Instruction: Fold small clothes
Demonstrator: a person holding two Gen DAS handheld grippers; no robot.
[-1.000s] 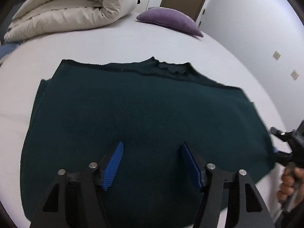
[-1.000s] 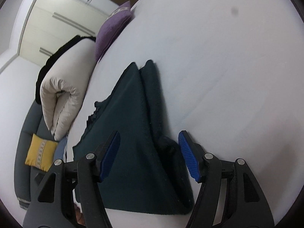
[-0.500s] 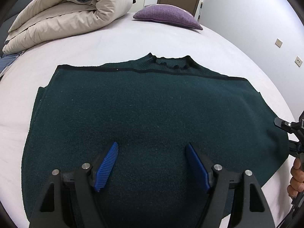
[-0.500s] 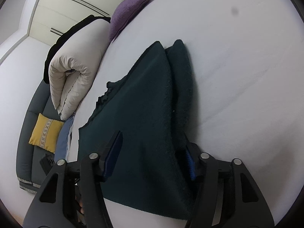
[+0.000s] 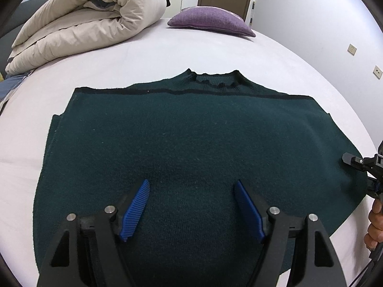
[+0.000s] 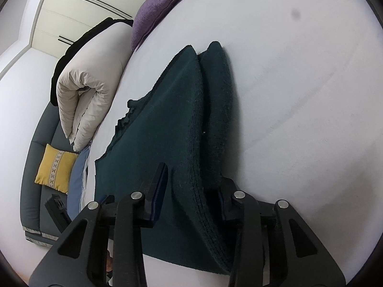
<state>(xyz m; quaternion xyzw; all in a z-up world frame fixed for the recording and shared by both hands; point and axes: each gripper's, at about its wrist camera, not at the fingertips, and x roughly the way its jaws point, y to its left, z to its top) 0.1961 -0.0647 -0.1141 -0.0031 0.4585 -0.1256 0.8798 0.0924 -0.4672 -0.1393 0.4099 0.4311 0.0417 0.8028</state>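
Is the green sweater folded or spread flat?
Partly folded: the sweater lies flat, sleeves tucked in; its layered edge shows.
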